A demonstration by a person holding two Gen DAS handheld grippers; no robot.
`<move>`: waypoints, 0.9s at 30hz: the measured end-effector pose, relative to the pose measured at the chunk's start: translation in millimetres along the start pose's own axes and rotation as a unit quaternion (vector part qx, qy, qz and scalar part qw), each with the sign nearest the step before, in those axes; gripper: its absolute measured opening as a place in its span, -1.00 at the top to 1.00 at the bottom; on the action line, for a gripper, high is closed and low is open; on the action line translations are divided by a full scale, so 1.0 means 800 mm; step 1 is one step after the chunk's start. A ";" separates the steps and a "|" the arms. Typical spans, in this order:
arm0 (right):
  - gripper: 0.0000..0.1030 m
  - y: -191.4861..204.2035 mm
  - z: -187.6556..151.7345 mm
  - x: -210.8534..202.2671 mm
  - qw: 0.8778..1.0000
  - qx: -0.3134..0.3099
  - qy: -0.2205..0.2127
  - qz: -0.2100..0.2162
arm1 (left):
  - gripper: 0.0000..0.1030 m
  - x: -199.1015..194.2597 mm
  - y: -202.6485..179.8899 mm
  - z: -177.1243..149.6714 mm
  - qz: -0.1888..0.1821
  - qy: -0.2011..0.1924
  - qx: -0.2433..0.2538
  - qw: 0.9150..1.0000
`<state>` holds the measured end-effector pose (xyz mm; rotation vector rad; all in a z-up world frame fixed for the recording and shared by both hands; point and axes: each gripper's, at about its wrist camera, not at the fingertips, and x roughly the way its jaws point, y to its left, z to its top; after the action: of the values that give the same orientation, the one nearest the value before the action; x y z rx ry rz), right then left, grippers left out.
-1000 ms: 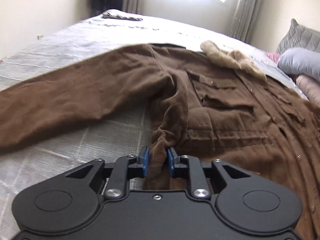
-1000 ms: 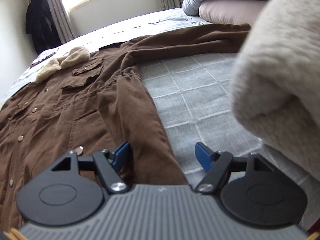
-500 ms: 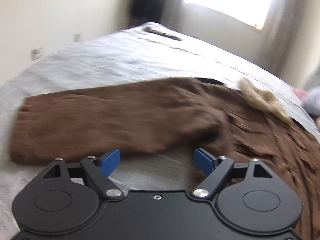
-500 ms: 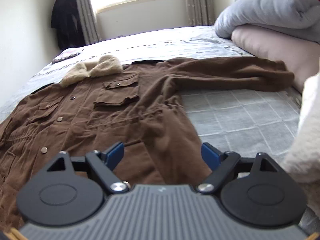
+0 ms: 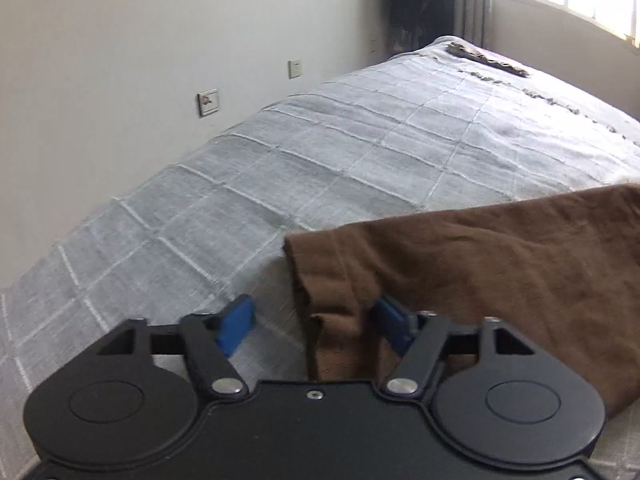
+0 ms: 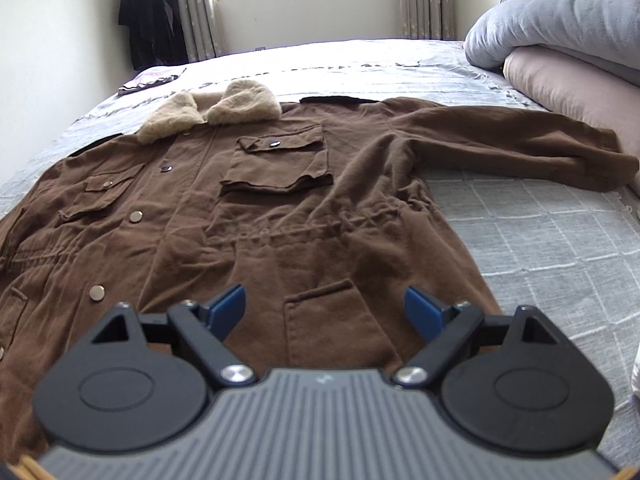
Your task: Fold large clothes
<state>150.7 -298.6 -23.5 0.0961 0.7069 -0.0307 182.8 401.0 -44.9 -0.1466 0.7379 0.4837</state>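
A large brown coat (image 6: 280,208) with a cream fleece collar (image 6: 212,114) lies face up on the grey bedspread (image 6: 560,248), one sleeve (image 6: 512,144) stretched out to the right. My right gripper (image 6: 324,306) is open and empty, low over the coat's hem by a lower pocket (image 6: 332,320). In the left wrist view the coat's other sleeve (image 5: 480,264) lies flat, its cuff end (image 5: 320,300) between the open blue pads of my left gripper (image 5: 314,326), which is not closed on it.
Folded grey and pink duvets (image 6: 560,48) are stacked at the right edge of the bed. A dark garment (image 6: 152,16) hangs by the curtained window. A small flat item (image 6: 152,80) lies on the far bed corner. A wall with sockets (image 5: 208,102) runs along the bed's left side.
My left gripper let go of the coat's side fold, opened, and swung left to the sleeve's cuff end. My right gripper stayed open and shifted left over the coat's hem.
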 end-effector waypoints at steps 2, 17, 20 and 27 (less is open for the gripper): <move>-0.69 0.009 0.003 0.003 1.000 -0.005 0.002 -0.001 | 0.64 -0.001 -0.026 0.013 0.020 0.007 0.025 0.999; -0.86 -0.010 0.026 -0.005 0.999 -0.012 -0.020 -0.044 | -0.25 0.027 -0.120 0.042 0.211 -0.066 0.159 0.962; -0.90 -0.032 0.039 0.006 0.998 -0.001 -0.020 -0.066 | -0.62 -0.005 -0.140 0.055 0.159 -0.086 0.129 0.975; -0.97 -0.098 0.083 0.039 0.991 0.066 -0.044 -0.112 | -0.82 -0.074 -0.254 0.059 -0.016 -0.083 0.102 0.991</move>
<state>212.4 -383.3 0.0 0.1402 0.6239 -0.2950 269.8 213.8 21.8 0.0730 0.6169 0.3829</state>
